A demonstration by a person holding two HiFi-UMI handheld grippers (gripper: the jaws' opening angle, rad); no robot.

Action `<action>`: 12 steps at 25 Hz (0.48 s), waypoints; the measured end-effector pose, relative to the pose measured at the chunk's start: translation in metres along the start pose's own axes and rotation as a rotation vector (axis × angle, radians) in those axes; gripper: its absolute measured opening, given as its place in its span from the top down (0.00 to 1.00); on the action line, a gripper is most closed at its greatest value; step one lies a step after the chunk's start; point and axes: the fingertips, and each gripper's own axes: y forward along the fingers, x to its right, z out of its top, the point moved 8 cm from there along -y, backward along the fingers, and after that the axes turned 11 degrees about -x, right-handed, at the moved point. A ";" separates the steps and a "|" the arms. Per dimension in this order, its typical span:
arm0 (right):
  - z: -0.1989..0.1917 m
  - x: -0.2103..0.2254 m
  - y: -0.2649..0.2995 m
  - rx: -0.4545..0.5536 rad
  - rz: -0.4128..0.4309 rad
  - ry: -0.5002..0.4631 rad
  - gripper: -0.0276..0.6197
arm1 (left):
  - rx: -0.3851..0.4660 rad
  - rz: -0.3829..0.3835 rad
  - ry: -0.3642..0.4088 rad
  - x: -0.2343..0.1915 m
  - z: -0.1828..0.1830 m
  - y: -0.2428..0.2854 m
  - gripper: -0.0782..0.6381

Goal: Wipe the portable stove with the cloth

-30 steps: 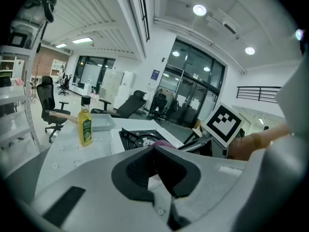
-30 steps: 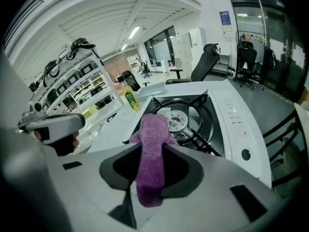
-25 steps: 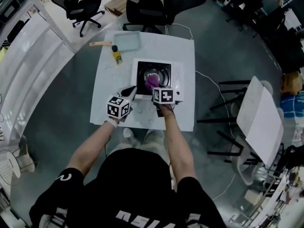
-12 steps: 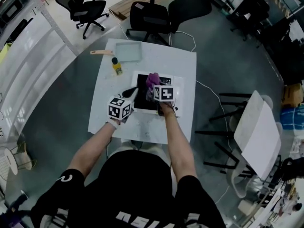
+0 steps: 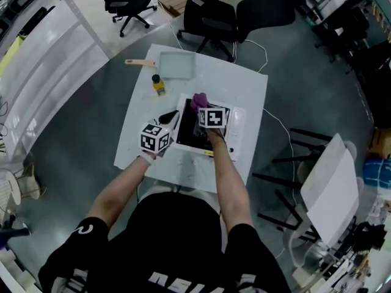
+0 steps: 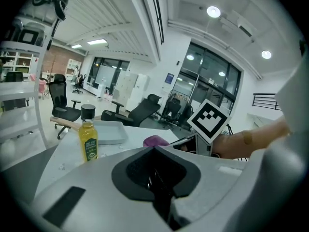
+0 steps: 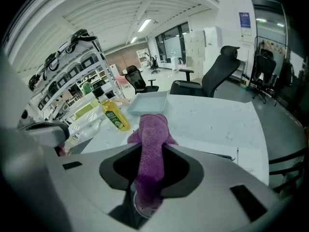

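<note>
Nearest the camera, the person's two forearms reach out over the white table (image 5: 137,136). The left gripper (image 5: 166,116) sits low at the near left of the stove (image 5: 237,126), its black jaws drawn together to a single point with nothing between them, the tip just beside the stove's left edge. The right gripper (image 5: 200,110) is over the stove's black top, pointing steeply down, and its jaws are clamped on the purple cloth (image 7: 150,139). The cloth runs up through the jaw gap and bunches out past the tips. From the head view it lies at the far left corner of the stove's top, though whether it presses on the surface cannot be told. A white control panel runs down the stove's right side. Beyond the stove, toward the table's far left, stands a small bottle (image 5: 158,85) of yellow liquid with a black cap. Behind it lies a shallow pale tray (image 5: 177,65), and just left of that a brush (image 5: 137,61) with a wooden handle. Past the table's far edge stand black office chairs (image 5: 211,17) on the grey floor.
</note>
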 end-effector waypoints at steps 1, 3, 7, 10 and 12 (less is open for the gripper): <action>-0.001 -0.001 0.003 -0.015 -0.002 -0.004 0.79 | -0.003 0.005 -0.004 -0.003 -0.001 0.000 0.89; -0.002 -0.001 0.007 -0.033 -0.005 -0.008 0.79 | -0.008 0.012 -0.009 -0.006 -0.003 0.001 0.89; -0.004 0.006 0.008 -0.040 -0.005 0.000 0.79 | -0.013 0.011 -0.011 -0.004 -0.003 0.006 0.89; -0.007 0.014 0.004 -0.042 -0.030 0.010 0.79 | -0.012 0.005 -0.005 0.001 -0.002 0.010 0.89; -0.010 0.020 0.000 -0.041 -0.039 0.026 0.79 | -0.012 0.000 -0.001 0.005 -0.002 0.011 0.89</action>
